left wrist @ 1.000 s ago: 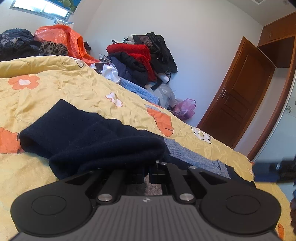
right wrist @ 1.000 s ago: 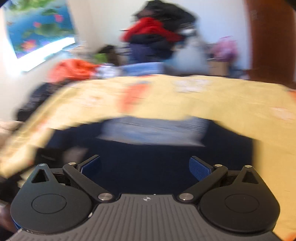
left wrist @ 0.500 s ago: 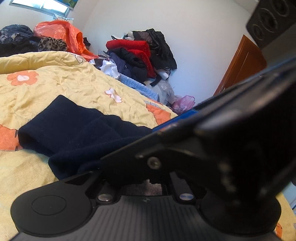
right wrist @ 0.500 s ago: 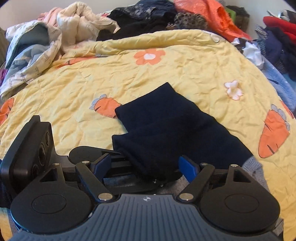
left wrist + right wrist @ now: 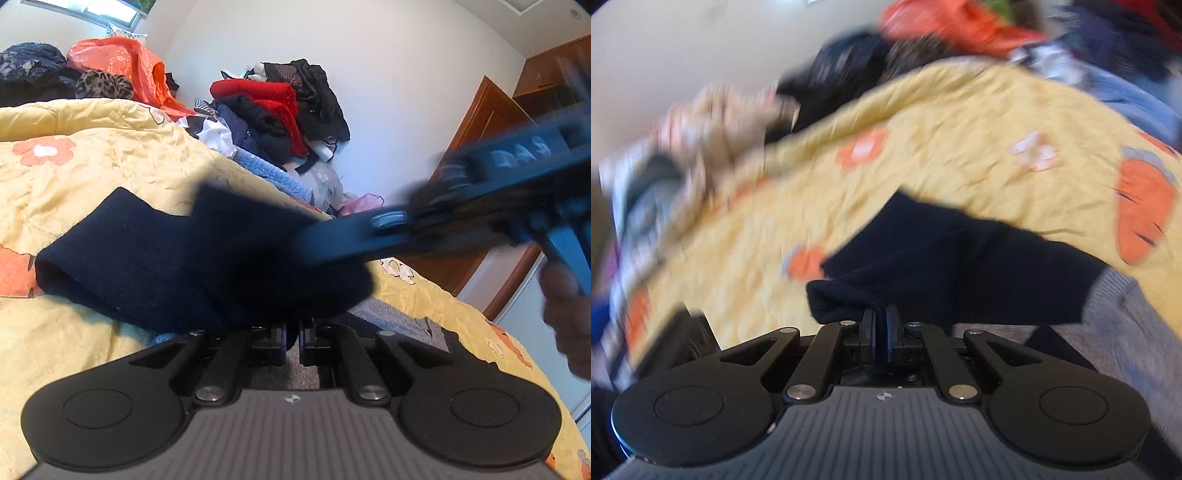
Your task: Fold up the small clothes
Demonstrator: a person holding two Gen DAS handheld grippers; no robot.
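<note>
navy garment point(image 5: 945, 258) pinched in both jaws, on yellow bedspread point(image 5: 923, 155).

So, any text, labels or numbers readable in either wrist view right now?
Raised letters on the right gripper body, seen from the left wrist view: too blurred by motion to read.
Small emblem on the left gripper housing: a logo, no letters.
Same emblem on the housing in the right wrist view: no letters.
Nothing else carries text.
</note>
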